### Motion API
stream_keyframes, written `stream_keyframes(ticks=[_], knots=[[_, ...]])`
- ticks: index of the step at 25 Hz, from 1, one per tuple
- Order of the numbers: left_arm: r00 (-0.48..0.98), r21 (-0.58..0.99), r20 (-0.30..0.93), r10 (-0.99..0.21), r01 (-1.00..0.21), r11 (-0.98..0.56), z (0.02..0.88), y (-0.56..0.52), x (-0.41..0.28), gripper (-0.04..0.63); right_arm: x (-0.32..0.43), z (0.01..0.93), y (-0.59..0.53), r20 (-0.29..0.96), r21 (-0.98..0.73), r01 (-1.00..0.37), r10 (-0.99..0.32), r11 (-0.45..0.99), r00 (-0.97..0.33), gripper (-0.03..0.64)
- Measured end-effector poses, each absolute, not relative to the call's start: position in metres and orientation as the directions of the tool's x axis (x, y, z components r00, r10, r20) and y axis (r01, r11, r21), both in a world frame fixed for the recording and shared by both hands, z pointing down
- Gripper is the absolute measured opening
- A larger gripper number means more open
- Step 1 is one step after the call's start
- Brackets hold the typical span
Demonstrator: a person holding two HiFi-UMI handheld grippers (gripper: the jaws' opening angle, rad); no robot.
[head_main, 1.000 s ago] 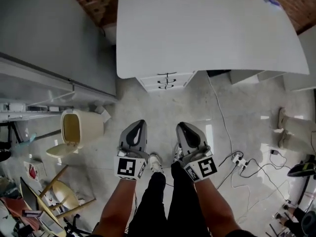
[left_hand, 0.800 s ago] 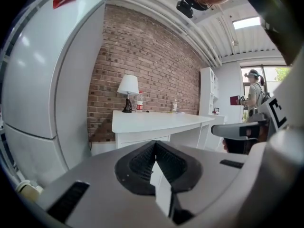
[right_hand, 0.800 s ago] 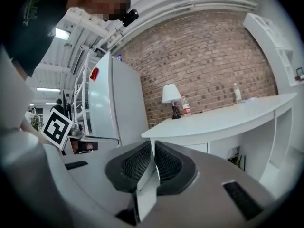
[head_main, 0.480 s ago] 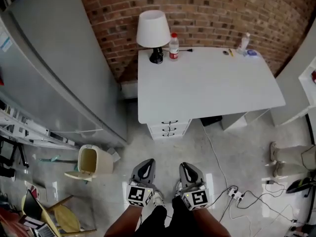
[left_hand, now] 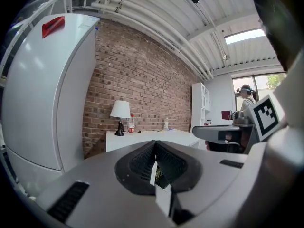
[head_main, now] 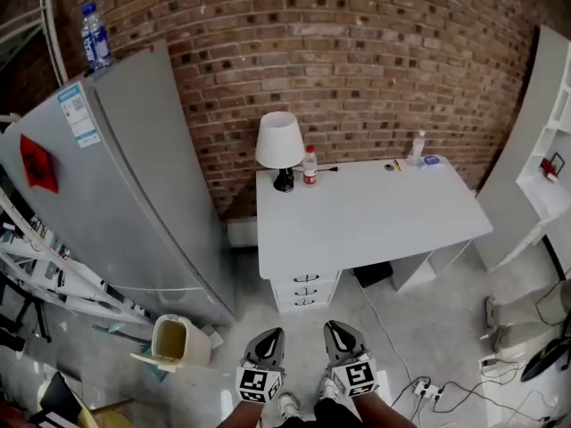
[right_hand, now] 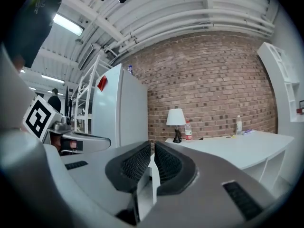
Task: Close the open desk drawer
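White desk [head_main: 384, 217] against brick wall [head_main: 357, 52], well ahead of both grippers. On desk's back edge: lamp [head_main: 279, 145] with white shade and dark base, red-labelled bottle [head_main: 310, 165] just beside it, clear bottle [head_main: 417, 146] and small blue item [head_main: 432, 160] towards far right corner. Tall grey fridge [head_main: 134, 194] left of desk, water bottle [head_main: 93, 36] upright on top. Metal rack [head_main: 45, 275] at far left. Cream bin [head_main: 174, 341] with lid tipped open, on floor below fridge, left of the line from grippers to drawers. Power strip [head_main: 426, 389] with trailing cables on floor at lower right. White shelving [head_main: 531, 159] along right wall. Dark box [head_main: 373, 273] under desk, just right of drawer stack. Drawer stack [head_main: 306, 291] under desk's left end: three white fronts, each with dark handle, appearing level with one another; too small to tell which one stands out. Left gripper [head_main: 271, 335], [left_hand: 154, 145]: held level, aimed at desk, jaws together, nothing between. Right gripper [head_main: 335, 328], [right_hand: 153, 145]: beside the left, jaws together but for a hairline slit, nothing between.
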State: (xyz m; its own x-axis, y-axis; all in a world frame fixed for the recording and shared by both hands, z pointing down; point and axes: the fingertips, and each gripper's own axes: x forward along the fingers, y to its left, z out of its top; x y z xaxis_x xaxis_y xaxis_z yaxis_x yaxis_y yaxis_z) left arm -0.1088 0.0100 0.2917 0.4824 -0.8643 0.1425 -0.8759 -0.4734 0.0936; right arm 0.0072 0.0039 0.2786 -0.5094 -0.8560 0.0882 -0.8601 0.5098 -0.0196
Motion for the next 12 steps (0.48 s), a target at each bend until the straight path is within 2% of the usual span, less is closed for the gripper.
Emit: stream_keyframes(ticks=[12], knots=[[0.483, 0.039, 0.091, -0.871, -0.876, -0.481, 0.246, 0.032, -0.13, 0.008, -0.006, 0.229, 0.013, 0.041, 0.045, -0.869, -0.87, 0.493, -0.492, 0.031]])
